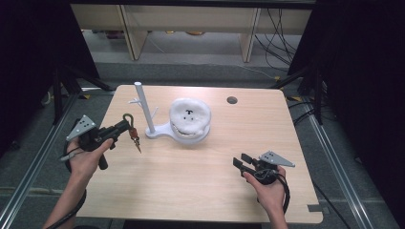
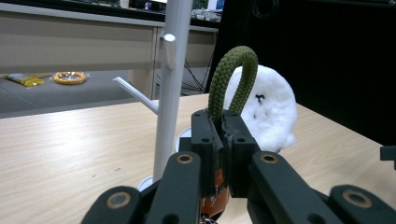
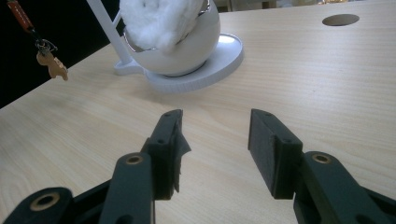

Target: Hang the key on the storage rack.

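My left gripper [image 1: 125, 126] is shut on a keychain with an olive-green rope loop [image 2: 233, 77]; its red strap and small charm [image 1: 135, 140] dangle below, above the table. The loop [image 1: 128, 117] stands up out of the jaws, just left of a white stand [image 1: 143, 107] with a tall post and short pegs. On the stand's base sits a white bowl holding a fluffy white plush [image 1: 190, 114]. My right gripper [image 1: 242, 161] rests open near the table's front right, with nothing between its fingers. In the right gripper view the charm [image 3: 52, 65] hangs at the upper left.
The wooden table [image 1: 205, 181] has a round cable hole [image 1: 232, 100] at the back right. Beyond the table stand wooden shelf legs with cables on the floor. Metal rails run along both sides of the table.
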### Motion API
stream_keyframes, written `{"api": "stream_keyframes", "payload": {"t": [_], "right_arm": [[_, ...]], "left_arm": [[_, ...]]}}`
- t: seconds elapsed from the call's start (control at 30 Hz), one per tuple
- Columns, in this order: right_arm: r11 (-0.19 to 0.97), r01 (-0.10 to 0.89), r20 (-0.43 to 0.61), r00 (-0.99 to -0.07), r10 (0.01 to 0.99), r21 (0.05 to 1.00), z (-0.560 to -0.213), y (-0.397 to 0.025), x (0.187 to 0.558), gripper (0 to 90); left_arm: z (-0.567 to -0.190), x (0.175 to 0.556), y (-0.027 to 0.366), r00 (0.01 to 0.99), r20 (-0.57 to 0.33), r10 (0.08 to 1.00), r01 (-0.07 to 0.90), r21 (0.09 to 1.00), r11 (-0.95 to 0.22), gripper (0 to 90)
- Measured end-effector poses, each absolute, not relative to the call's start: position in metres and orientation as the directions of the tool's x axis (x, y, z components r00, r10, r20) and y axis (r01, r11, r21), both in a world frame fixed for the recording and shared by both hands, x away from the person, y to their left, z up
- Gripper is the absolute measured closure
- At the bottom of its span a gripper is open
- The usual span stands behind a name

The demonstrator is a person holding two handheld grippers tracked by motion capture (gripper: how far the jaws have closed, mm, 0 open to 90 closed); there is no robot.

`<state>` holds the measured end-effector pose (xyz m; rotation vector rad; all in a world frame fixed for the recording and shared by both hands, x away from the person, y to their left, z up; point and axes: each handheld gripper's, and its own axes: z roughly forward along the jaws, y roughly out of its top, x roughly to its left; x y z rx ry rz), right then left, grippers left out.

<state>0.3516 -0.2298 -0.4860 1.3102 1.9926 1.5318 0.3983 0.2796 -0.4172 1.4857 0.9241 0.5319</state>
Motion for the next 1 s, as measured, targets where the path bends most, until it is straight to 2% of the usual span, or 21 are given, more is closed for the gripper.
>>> {"api": "stream_keyframes", "payload": {"t": [0.33,0.47,0.8,0.87,0.9,1.0], "right_arm": [[-0.005,0.459,0.282,-0.538,0.794,0.889,-0.484,-0.231,0.354,55.3],[-0.036,0.497,0.327,-0.512,0.794,0.867,-0.483,-0.229,0.351,55.4],[-0.005,0.460,0.284,-0.538,0.794,0.888,-0.484,-0.230,0.355,55.1],[-0.008,0.465,0.289,-0.536,0.794,0.885,-0.483,-0.230,0.355,55.0],[-0.039,0.497,0.332,-0.517,0.789,0.867,-0.482,-0.228,0.353,55.0],[-0.039,0.498,0.332,-0.517,0.789,0.867,-0.483,-0.228,0.353,54.9]], "left_arm": [[-0.411,0.411,0.280,0.572,-0.178,0.801,0.234,0.971,0.048,84.8],[-0.409,0.416,0.280,0.571,-0.177,0.802,0.236,0.971,0.046,84.9],[-0.405,0.431,0.283,0.556,-0.181,0.811,0.248,0.968,0.046,84.8],[-0.404,0.434,0.284,0.552,-0.187,0.813,0.249,0.967,0.053,84.8],[-0.404,0.435,0.284,0.551,-0.185,0.814,0.249,0.967,0.051,84.9],[-0.402,0.439,0.283,0.551,-0.187,0.813,0.252,0.966,0.051,84.8]]}}
